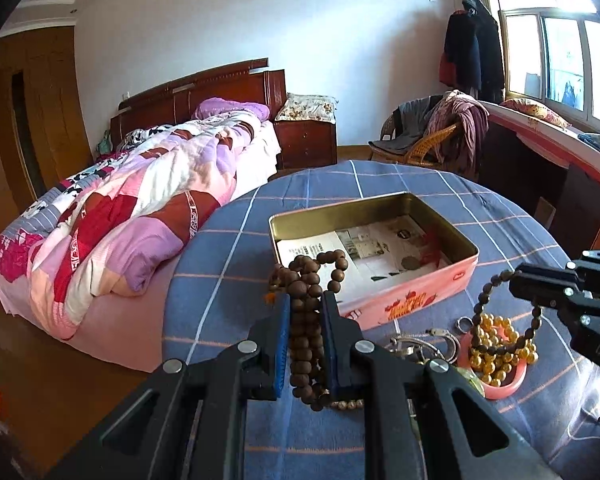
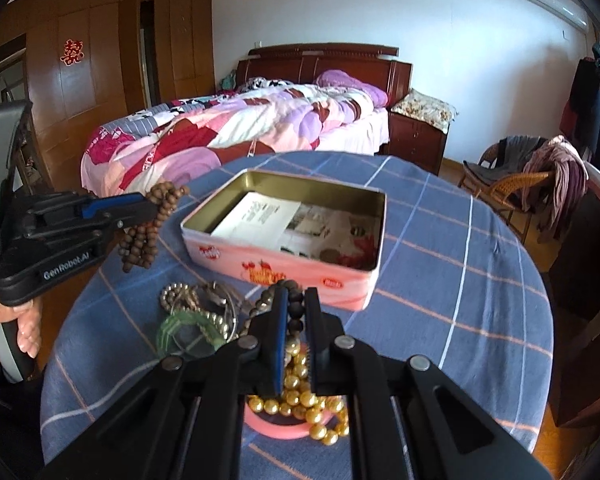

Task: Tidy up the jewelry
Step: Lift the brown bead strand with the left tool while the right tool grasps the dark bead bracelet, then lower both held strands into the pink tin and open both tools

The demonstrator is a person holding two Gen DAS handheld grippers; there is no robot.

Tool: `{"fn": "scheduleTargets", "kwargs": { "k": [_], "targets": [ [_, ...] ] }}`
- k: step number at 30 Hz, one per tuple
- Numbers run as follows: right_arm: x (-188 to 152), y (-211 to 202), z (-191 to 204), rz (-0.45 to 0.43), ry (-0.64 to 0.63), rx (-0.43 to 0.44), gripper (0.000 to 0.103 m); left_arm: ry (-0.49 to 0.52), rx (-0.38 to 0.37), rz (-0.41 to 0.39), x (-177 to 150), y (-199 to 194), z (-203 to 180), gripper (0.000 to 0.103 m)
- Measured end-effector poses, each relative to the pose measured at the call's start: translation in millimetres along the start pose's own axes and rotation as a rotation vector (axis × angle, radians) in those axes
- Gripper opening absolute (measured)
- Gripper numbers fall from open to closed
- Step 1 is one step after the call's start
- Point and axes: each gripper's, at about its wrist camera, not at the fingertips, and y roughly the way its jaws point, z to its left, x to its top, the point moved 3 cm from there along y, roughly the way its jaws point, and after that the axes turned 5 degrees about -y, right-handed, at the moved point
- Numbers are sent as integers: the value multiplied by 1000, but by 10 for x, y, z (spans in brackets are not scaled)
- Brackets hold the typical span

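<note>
Nearby, gold beads [image 2: 300, 396], pink bangle [image 2: 276, 426], green bangle [image 2: 172, 326], open tin [image 2: 284, 272]

claws: 2 | pink tins: 1, at 12 o'clock on the bench [image 2: 284, 272] | brown bead strings: 2 [image 1: 306, 320] [image 2: 294, 312] | gold bead strings: 1 [image 2: 300, 396] | pink bangles: 1 [image 2: 278, 428] | green bangles: 1 [image 2: 176, 326]
</note>
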Motion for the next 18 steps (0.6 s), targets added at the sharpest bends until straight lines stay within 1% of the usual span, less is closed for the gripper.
{"fn": "scheduleTargets", "kwargs": {
  "k": [4,9,18],
  "targets": [
    [98,24,-32,-13,-4,-11,10,-4,-8,-4,68,15,16,15],
    [239,76,-105,-33,-2,-14,10,12,-20,-11,237,49,8,15],
    [561,209,-222,-63,-8,-30,10,64,5,-7,494,263,-57,15]
  ]
}}
